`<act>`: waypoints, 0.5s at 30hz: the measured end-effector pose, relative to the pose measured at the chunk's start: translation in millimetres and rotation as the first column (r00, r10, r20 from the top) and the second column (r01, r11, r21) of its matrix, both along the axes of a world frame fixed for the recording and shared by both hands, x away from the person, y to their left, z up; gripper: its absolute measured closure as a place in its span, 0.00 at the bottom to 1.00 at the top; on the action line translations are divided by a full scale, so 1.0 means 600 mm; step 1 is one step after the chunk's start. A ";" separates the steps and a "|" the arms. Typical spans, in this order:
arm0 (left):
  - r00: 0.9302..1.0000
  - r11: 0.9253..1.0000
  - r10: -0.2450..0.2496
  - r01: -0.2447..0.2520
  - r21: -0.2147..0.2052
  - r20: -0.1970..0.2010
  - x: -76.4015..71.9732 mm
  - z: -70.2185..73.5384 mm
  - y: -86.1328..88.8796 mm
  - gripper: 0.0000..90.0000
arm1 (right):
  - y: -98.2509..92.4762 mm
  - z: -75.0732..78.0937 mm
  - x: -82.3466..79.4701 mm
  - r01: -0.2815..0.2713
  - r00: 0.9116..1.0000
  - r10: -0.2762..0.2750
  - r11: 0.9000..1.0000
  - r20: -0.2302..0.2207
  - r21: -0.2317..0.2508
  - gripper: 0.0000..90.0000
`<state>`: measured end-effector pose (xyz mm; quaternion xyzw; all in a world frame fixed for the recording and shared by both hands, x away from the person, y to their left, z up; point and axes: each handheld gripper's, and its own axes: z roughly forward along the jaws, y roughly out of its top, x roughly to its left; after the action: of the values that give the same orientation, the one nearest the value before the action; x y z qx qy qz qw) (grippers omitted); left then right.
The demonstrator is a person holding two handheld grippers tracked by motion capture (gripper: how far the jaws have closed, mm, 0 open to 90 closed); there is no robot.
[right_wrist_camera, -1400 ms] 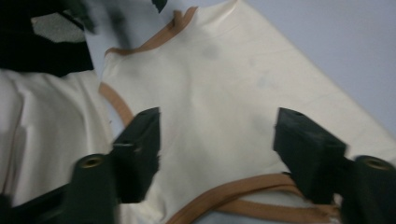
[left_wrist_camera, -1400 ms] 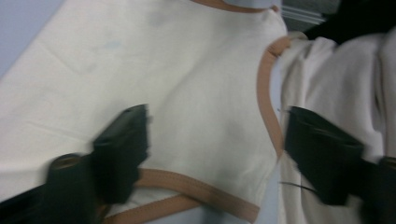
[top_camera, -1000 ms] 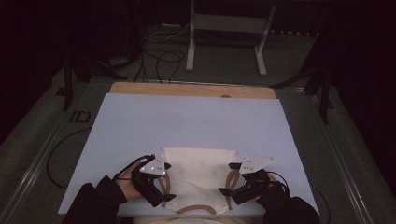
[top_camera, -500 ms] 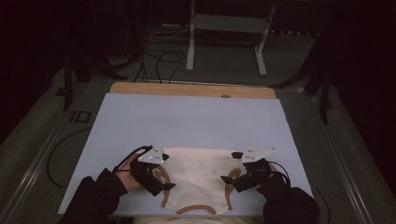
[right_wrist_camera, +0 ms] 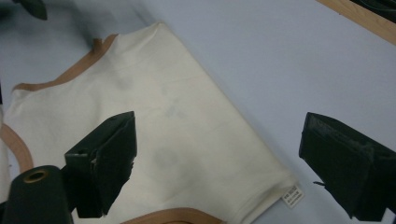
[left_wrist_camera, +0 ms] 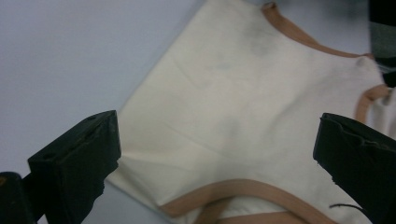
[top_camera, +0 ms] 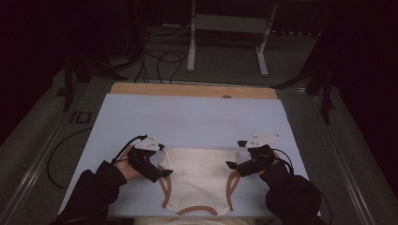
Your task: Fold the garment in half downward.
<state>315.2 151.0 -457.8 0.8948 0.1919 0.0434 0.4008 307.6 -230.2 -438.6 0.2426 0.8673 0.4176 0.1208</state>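
A cream garment (top_camera: 199,176) with tan trim lies flat on the light blue table (top_camera: 187,122) near its front edge. My left gripper (top_camera: 161,174) is at the garment's left edge, its jaws pointing inward. Over the right edge, my right gripper (top_camera: 233,168) faces back toward it. In the left gripper view the left gripper (left_wrist_camera: 215,158) stands open above the cream garment (left_wrist_camera: 243,93), nothing between its jaws. In the right gripper view the right gripper (right_wrist_camera: 224,161) is open too, straddling the garment's (right_wrist_camera: 140,107) folded edge beside a small white label (right_wrist_camera: 292,195).
A wooden strip (top_camera: 192,90) runs along the table's far edge. Beyond it on the floor stand a metal frame's legs (top_camera: 225,42) and loose cables (top_camera: 159,61). Bare blue surface stretches between the garment and the far edge.
Both grippers have moved a little away from the person, from near the front edge up to the garment's side edges. The garment itself lies much as before.
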 end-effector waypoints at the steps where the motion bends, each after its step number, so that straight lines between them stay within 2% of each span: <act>1: 1.000 1.000 0.000 0.000 0.000 0.000 0.000 0.000 0.000 0.02 | 0.000 0.000 0.002 0.000 1.000 0.000 1.000 -0.002 -0.008 0.12; 4: 1.000 1.000 0.016 -0.016 0.002 -0.011 0.013 -0.005 0.004 0.02 | -0.001 -0.003 0.009 0.001 1.000 -0.001 1.000 -0.009 -0.021 0.12; 5: 1.000 1.000 0.022 -0.022 0.003 -0.013 0.016 -0.006 0.004 0.02 | -0.001 -0.007 0.017 0.005 1.000 -0.005 1.000 -0.025 -0.028 0.12; 10: 0.999 0.999 0.044 -0.044 0.020 -0.020 0.039 -0.014 0.006 0.02 | -0.004 -0.024 0.033 0.009 0.999 -0.011 1.000 -0.047 -0.026 0.12; 15: 0.998 0.998 0.054 -0.053 0.021 -0.033 0.052 -0.021 0.005 0.02 | -0.008 -0.037 0.046 0.020 0.998 -0.021 0.999 -0.057 -0.026 0.12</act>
<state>346.5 154.2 -470.2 0.8939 0.2221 0.0412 0.3873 334.9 -234.9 -460.9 0.2617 0.8731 0.3981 0.1032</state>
